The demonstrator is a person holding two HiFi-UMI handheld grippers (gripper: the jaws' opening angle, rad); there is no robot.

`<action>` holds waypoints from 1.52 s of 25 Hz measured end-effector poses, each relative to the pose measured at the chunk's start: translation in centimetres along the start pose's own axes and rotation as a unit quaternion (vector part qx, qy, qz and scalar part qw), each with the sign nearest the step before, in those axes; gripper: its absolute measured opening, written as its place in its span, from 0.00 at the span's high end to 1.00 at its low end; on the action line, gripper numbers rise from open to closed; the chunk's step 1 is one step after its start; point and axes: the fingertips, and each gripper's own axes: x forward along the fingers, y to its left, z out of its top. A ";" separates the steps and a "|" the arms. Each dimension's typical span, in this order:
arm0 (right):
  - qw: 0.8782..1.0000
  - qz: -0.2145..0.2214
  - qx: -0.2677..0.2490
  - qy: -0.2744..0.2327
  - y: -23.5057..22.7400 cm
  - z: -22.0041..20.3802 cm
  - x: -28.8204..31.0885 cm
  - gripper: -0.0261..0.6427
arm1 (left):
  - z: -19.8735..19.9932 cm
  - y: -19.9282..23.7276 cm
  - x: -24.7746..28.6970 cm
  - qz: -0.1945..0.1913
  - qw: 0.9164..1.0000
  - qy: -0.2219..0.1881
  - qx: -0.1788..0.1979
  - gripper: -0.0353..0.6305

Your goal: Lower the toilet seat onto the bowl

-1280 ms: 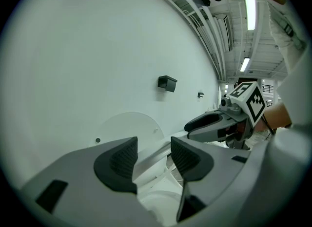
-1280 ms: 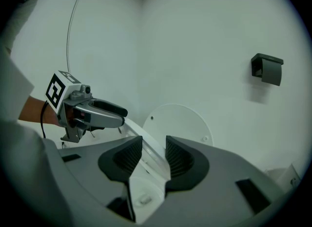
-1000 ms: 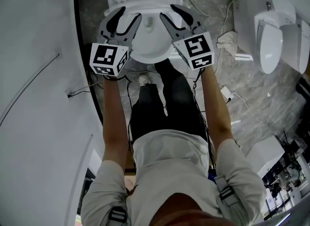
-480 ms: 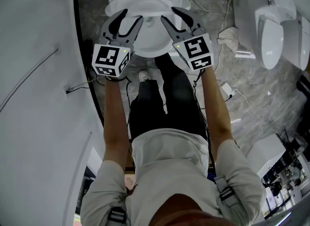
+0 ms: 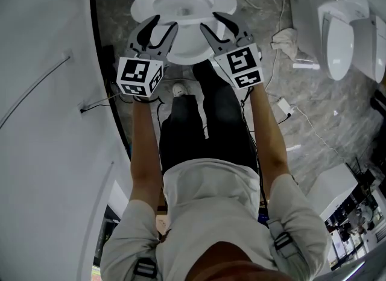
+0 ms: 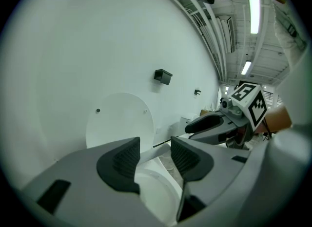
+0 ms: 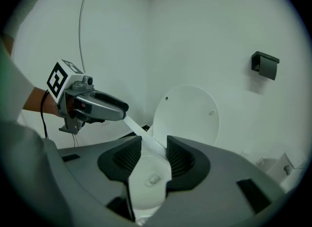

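White plastic toilet seat (image 7: 142, 133): likely stiff, light, slick. Front rim sits between spread, unclamped fingers of left gripper (image 6: 155, 158) and right gripper (image 7: 154, 155). Pinch rim there.

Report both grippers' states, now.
Left gripper: open, toilet seat edge between its jaws, not clamped.
Right gripper: open, the same edge between its jaws.
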 end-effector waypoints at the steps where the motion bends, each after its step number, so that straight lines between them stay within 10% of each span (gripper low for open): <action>1: 1.000 0.000 0.000 0.002 0.1 -0.3 -0.1 0.70 | -0.2 -0.1 -0.1 0.000 1.000 0.001 -0.001 0.63; 17: 0.999 0.003 -0.008 0.035 2.8 -3.8 -0.9 0.69 | -4.0 -1.8 -1.6 -0.009 1.000 0.018 -0.020 0.64; 38: 0.993 0.013 0.112 0.036 4.3 -8.7 -1.7 0.81 | -9.3 -3.6 -2.9 -0.008 0.997 0.056 -0.054 0.64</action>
